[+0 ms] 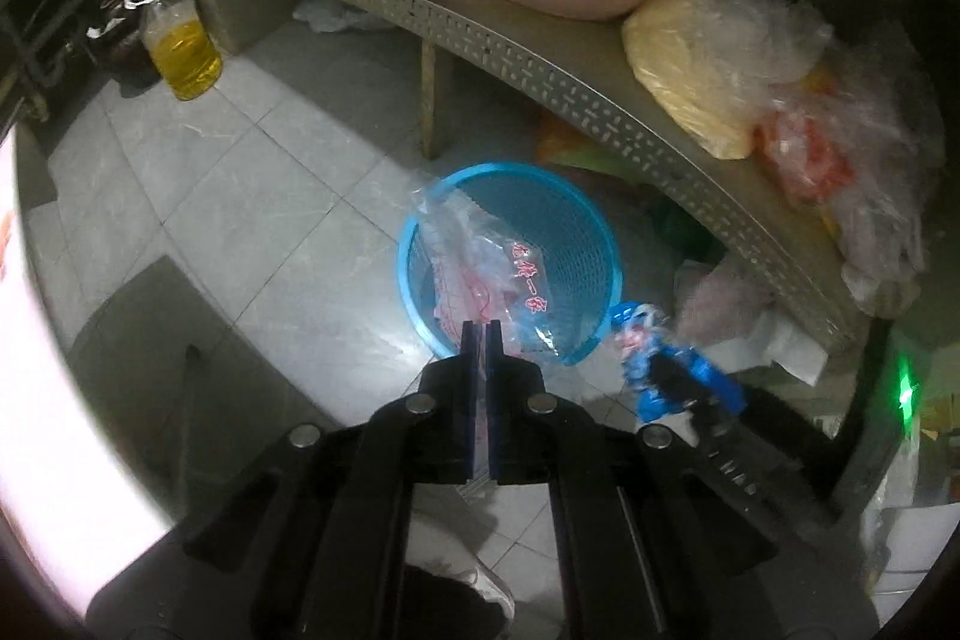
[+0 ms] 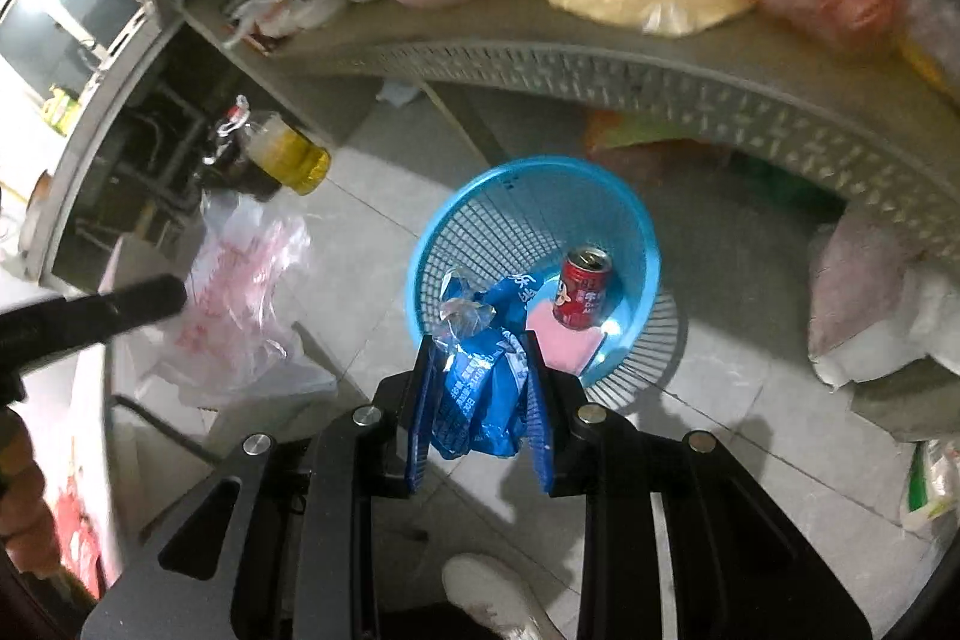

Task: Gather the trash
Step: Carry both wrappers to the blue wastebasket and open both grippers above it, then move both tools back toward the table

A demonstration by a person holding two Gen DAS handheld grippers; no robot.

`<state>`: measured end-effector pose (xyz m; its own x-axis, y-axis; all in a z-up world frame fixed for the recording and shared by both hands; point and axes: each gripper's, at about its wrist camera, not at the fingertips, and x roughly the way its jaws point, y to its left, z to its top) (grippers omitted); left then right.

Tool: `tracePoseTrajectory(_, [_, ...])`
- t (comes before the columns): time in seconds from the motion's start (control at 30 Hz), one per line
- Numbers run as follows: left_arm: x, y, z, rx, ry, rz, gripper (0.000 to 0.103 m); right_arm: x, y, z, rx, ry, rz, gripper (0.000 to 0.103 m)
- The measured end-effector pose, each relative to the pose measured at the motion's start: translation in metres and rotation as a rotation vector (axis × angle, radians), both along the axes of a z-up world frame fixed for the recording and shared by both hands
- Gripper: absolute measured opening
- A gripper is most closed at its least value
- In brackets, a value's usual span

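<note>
Right wrist view shows the blue mesh wastebasket [image 2: 534,268] on the tiled floor beside the shelf, a red drink can [image 2: 585,287] already inside. My left gripper [image 1: 478,334] is clenched on a thin clear plastic bag [image 1: 480,256] hanging over the rim. My right gripper [image 2: 480,346] grasps a crumpled blue wrapper [image 2: 480,394], seemingly short of the opening. Let go now, the light wrapper could drift onto the floor.
</note>
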<state>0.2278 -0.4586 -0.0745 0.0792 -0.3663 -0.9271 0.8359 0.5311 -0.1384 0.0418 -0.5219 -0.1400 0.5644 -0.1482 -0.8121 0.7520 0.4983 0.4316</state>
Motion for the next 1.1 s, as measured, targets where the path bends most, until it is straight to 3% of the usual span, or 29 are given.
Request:
tracePoseTrajectory(0.13, [0.016,-0.037,-0.011,-0.012,-0.02,-0.002,0.004,0.03,-0.016,-0.032,0.002,0.009,-0.026,0.031])
tracePoseTrajectory(0.17, [0.02,-0.043,-0.014,-0.021,-0.02,-0.003,0.013,0.037,-0.019,-0.04,-0.005,0.01,-0.029,0.037])
tracePoseTrajectory(0.2, [0.022,-0.051,-0.017,-0.029,-0.022,-0.004,0.027,0.045,-0.024,-0.052,-0.002,0.013,-0.03,0.051])
tracePoseTrajectory(0.23, [0.024,-0.055,-0.02,-0.03,-0.03,0.0,0.034,0.051,-0.026,-0.063,0.003,0.021,-0.034,0.058])
tracePoseTrajectory(0.37, [0.03,-0.055,-0.024,-0.045,-0.036,0.025,0.045,0.061,-0.028,-0.094,-0.005,0.086,-0.034,0.058])
tracePoseTrajectory(0.47, [0.032,-0.047,-0.019,-0.069,-0.039,0.028,0.046,0.048,-0.024,-0.099,0.003,0.081,-0.044,0.06])
tracePoseTrajectory(0.6, [0.03,-0.033,-0.002,-0.098,-0.083,0.033,0.049,0.029,-0.015,-0.087,-0.022,0.07,-0.047,0.061])
tracePoseTrajectory(0.9, [0.005,0.023,0.06,-0.205,-0.135,0.042,0.06,0.0,0.023,-0.028,-0.144,0.065,0.033,0.061])
tracePoseTrajectory(1.0, [-0.008,0.06,0.082,-0.293,-0.091,0.065,0.066,-0.009,0.046,-0.003,-0.189,0.066,0.073,0.061])
tracePoseTrajectory(1.1, [-0.021,0.105,0.102,-0.391,-0.029,0.117,0.072,-0.017,0.07,0.023,-0.234,0.07,0.106,0.069])
